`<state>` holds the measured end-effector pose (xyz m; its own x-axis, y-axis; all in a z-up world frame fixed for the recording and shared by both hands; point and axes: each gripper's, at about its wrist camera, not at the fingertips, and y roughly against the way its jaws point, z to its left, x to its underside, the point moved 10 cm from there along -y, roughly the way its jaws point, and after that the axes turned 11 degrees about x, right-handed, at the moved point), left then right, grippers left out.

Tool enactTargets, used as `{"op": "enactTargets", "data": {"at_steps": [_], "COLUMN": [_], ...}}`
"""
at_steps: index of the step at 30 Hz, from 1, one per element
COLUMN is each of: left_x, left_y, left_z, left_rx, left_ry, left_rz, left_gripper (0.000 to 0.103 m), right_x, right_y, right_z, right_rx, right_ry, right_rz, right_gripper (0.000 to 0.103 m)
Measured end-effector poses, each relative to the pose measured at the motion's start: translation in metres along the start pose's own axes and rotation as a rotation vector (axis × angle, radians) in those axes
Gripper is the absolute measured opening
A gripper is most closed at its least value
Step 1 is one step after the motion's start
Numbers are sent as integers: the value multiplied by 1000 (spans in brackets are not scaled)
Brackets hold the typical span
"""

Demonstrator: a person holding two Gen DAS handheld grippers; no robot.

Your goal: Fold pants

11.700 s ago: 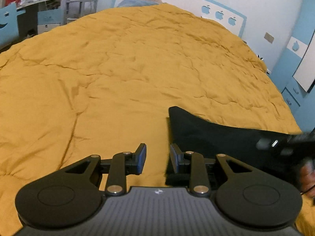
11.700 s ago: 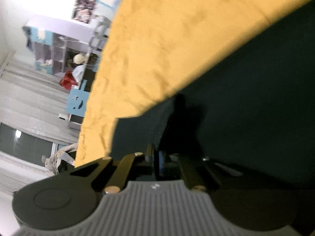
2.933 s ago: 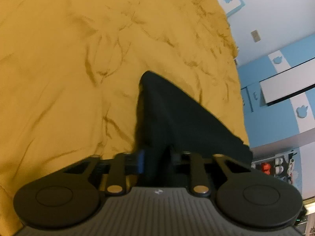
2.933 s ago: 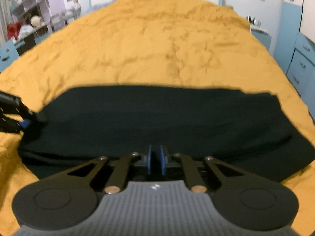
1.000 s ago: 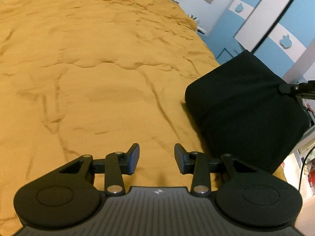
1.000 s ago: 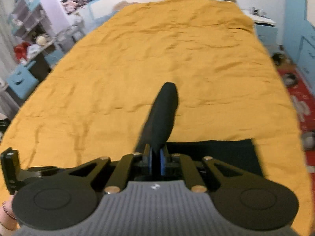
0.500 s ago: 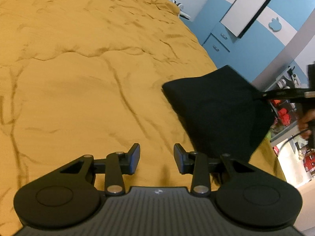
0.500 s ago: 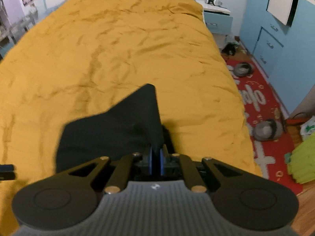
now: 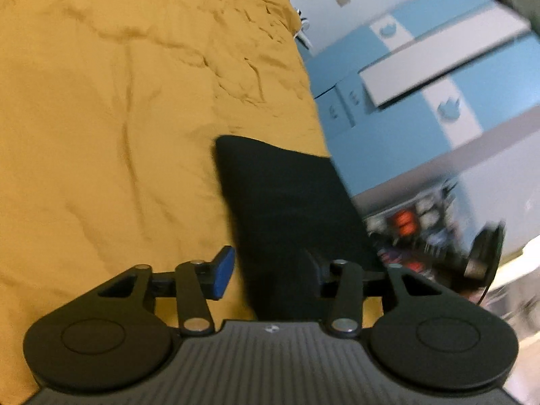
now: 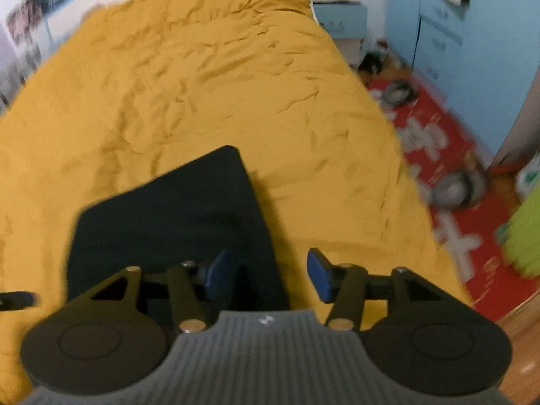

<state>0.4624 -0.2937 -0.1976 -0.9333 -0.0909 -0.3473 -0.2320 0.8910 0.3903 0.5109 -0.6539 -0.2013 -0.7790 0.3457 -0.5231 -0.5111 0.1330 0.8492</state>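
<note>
A wrinkled mustard-yellow bedspread [image 10: 189, 77] covers the whole bed, and on it, near the edge closest to you, lies one pair of black pants [image 10: 175, 216] folded into a compact, flat rectangle. Around the bed you have a bedroom in pale blue: a cabinet with two small drawers [image 9: 341, 108] beside the mattress in your left wrist view, and one light blue nightstand [image 10: 341, 17] past the far corner in the right wrist view. A red patterned rug [image 10: 438, 175] runs along the wooden floor on that side.

Your left gripper [image 9: 270, 270] is spread wide, with the near end of the pants [image 9: 290, 216] lying between its two fingers; only the blue pad [image 9: 224, 270] of one finger shows clearly, and you cannot tell whether either pad touches the cloth. Your right gripper [image 10: 266, 275] is also released, its two blue pads well apart: one pad [image 10: 217, 275] hangs over the black fabric, the other [image 10: 319, 278] over bare bedspread just beside the fold's edge. Much of the room's right side is blurred.
</note>
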Motion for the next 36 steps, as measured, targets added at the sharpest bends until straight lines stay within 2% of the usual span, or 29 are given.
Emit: {"op": "enactTargets", "data": {"at_steps": [5,8,11,14,18,20,22,25,28,31,36], "left_x": [19,26,31,34,40,39,38,34,28,16,15], "left_y": [-31,-42,-52,-54,-56,-56,-54,-51,-43,-32,-13], "left_z": [8,18,29,31,23,24,25,18,5,-7,-17], "left_rx": [29,11,49,85,80,72,38,0,-16,-25,-105], "left_ry": [88,108,181,221,196,195,175,165,166,178,151], "left_rz": [36,34,34,9,10,12,22,24,36,85,269], "left_gripper": [52,52,52,52,52,49,31,24,23,22,23], "right_x": [33,51,63,73,79,79,74,67,62,58,79], "right_y": [-12,-24,-37,-44,-43,-41,-36,-29,-18,0,34], "right_z": [-28,-39,-48,-49,-52,-52,-49,-43,-39,-36,-22], "right_rx": [-106,-182,-261,-353,-420,-423,-404,-363,-336,-328,-281], "right_ry": [-217,-339,-457,-553,-622,-635,-599,-559,-565,-602,-597], "right_rz": [70,96,103,92,62,54,35,16,17,36,111], "right_gripper": [54,54,54,42,28,22,18,14,12,12,12]}}
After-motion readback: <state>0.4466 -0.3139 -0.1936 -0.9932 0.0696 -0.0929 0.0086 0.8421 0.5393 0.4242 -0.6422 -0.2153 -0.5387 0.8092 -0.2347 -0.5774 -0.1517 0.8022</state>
